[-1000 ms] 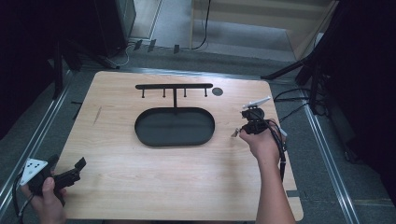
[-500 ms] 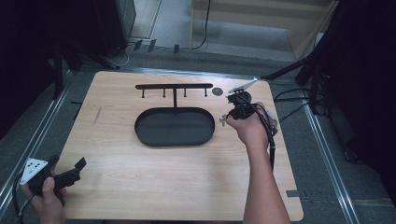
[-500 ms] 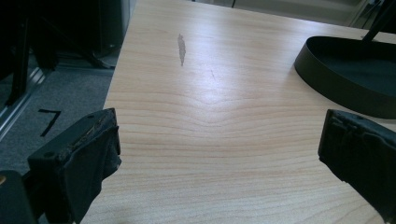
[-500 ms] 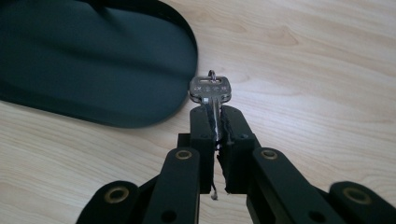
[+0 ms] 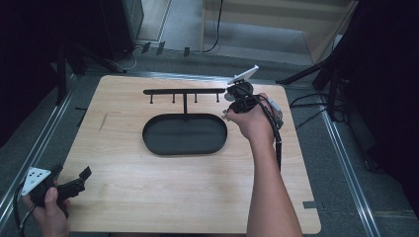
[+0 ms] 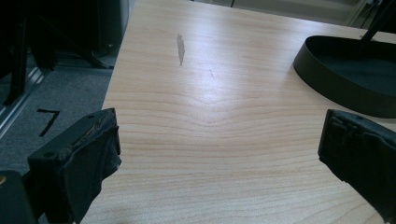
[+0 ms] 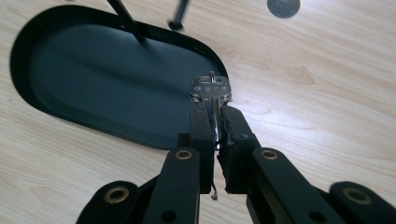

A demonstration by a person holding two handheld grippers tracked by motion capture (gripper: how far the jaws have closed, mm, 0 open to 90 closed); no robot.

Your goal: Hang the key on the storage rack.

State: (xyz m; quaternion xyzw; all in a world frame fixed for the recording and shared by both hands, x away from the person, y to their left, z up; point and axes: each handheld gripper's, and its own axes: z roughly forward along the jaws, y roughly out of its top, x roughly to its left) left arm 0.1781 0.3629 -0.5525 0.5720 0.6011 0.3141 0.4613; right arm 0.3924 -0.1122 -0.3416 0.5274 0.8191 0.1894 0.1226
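Two grippers are in my hands. My right gripper [image 7: 215, 122] has its jaws squeezed tight on a small silver key [image 7: 211, 90]. The flat head of the key sticks out past the jaw tips, and the rest of it is pinched between the pads. In the right gripper view, the key hangs over the edge of the black oval tray [image 7: 56, 116], with the light wood table [image 7: 336, 112] right beside it. From the high view, my right gripper [image 5: 232, 104] is up in the air by the right end of the black hook rack [image 5: 184, 92], and the key is too small to pick out there. The rack stands on a thin post that rises from the back of the tray [image 5: 185, 134].

My left gripper [image 5: 74, 181] sits low at the near left corner of the table [image 5: 148, 197], well apart from the tray. Its jaws are wide apart with nothing between them. In the left gripper view I see bare wood between the two black jaws.
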